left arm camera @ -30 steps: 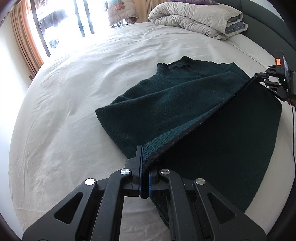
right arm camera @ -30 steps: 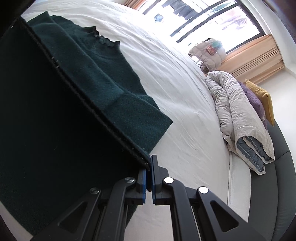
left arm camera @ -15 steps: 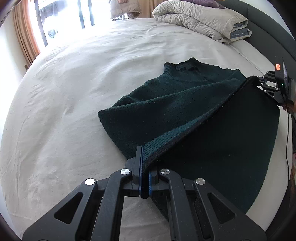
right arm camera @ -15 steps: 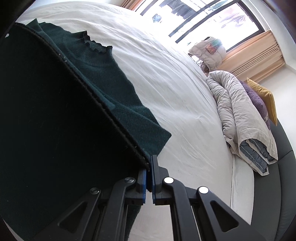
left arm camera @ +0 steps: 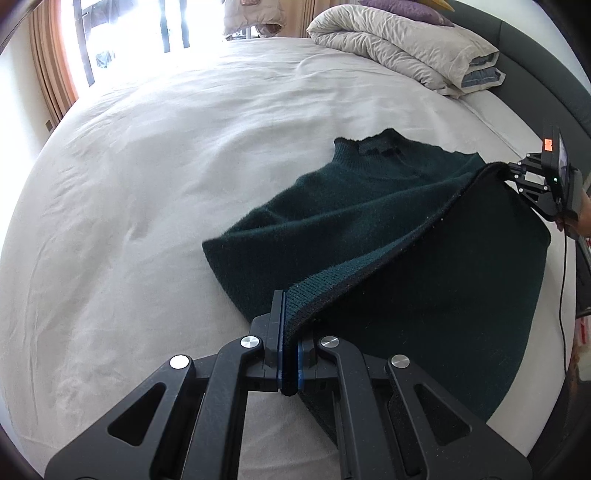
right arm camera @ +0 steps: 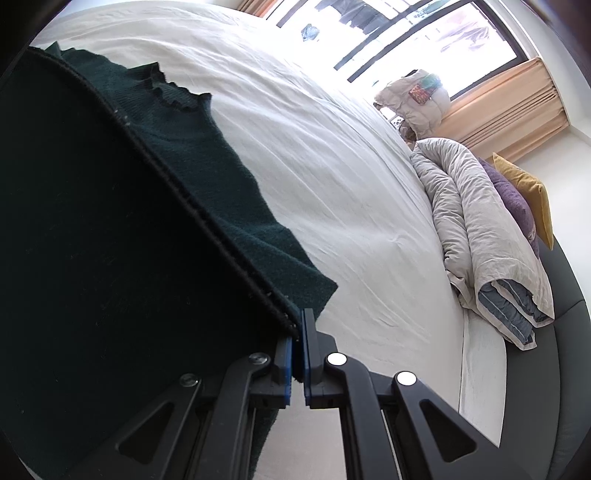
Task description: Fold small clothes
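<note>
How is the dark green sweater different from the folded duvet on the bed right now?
The sweater is dark green knit; the duvet is pale beige with a blue-striped underside. The sweater's hem is lifted off the bed, pinched by the left gripper and right gripper; the duvet lies untouched. The sweater is mid-fold near the bed's edge; the duvet is bundled by the pillows. Both rest on the white sheet.

A wide bed (left arm camera: pixel 184 166) under a white, lightly creased sheet fills the room. A folded beige duvet (left arm camera: pixel 399 40) lies at its head, with a purple pillow (right arm camera: pixel 513 203) and a yellow pillow (right arm camera: pixel 532 195) behind it against a dark padded headboard (left arm camera: pixel 535 48). Strong daylight pours through a large window (right arm camera: pixel 424 33) with dark bars. Orange curtains (right arm camera: pixel 506 107) hang beside it. The wall (right arm camera: pixel 561 155) is white.
</note>
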A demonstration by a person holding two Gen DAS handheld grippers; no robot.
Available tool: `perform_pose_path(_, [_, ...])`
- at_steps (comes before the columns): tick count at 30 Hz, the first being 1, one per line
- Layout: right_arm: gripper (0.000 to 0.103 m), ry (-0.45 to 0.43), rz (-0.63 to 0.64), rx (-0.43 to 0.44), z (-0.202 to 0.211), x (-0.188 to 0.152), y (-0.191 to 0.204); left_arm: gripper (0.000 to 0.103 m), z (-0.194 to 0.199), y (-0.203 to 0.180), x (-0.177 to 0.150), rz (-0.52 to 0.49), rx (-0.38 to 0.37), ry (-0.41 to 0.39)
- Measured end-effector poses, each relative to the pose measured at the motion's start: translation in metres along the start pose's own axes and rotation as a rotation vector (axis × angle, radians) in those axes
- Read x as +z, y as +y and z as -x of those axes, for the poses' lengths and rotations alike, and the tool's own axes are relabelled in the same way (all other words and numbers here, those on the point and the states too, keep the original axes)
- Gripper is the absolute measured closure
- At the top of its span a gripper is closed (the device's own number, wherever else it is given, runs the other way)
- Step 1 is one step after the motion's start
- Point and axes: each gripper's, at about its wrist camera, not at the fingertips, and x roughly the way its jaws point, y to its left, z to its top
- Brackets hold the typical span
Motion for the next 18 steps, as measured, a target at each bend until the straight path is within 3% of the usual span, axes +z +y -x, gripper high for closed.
perform_pose_path(18, [0.099,0.101,-0.061,0.005,-0.035,0.017,-0.015,0.1,-0.045,0.014,0.043,0.009,0.005,0.067])
